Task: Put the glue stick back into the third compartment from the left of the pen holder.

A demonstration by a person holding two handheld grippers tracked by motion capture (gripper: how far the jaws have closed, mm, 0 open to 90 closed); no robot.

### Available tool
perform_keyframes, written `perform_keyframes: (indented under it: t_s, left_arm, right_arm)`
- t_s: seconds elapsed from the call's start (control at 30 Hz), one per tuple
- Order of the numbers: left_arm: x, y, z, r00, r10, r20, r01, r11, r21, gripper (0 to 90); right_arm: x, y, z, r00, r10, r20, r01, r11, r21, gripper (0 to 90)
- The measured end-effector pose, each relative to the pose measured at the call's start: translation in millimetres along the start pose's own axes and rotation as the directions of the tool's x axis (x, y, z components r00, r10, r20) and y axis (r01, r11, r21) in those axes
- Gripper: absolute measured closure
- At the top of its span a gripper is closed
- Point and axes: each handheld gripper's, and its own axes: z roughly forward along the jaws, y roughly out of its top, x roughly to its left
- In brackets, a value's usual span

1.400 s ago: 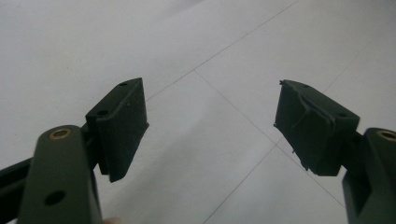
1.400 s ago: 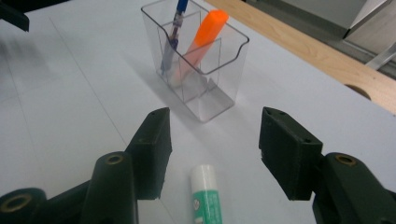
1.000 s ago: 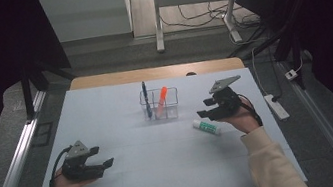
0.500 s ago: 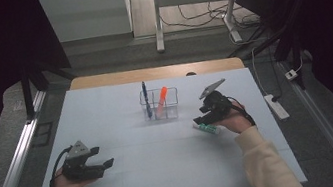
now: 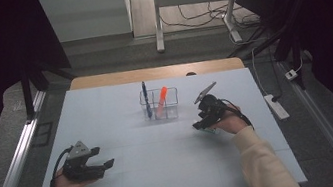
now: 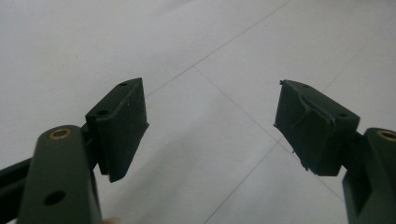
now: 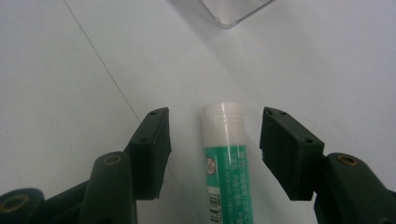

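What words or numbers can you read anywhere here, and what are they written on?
No text here can be read clearly.
Glue stick, green label: a round crossed-out sign, lines of small print and a barcode, all too blurred to read.
Clear holder with a blue pen and an orange marker: any print is too small to tell.
Table: thin lines, no writing.
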Motion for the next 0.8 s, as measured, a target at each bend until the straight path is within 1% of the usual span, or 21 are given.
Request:
perform_keyframes:
  t_s: [0.27,0.57,0.7,0.8]
  left_arm:
    - [-0.1,-0.1,1.2,1.0000,0.002,0.002,-0.002,1.0000,0.003,24.8]
    - [-0.5,-0.7,1.5,1.0000,0.003,0.003,-0.003,1.0000,0.005,24.8]
    - [-0.1,-0.7,2.1,1.0000,0.004,0.003,-0.004,1.0000,0.008,24.8]
    - [-0.5,-0.9,2.2,1.0000,0.005,0.003,-0.005,0.9999,0.009,24.8]
  right_arm:
    - [0.8,0.8,5.8,1.0000,-0.002,0.003,0.002,0.9994,0.036,43.0]
    - [-1.4,1.2,11.4,0.9999,-0.003,-0.010,0.003,0.9980,0.063,43.4]
    - [-1.9,2.3,15.8,0.9999,-0.009,-0.014,0.010,0.9969,0.078,44.9]
    - [-3.1,2.4,18.8,0.9999,-0.010,-0.007,0.011,0.9959,0.090,47.1]
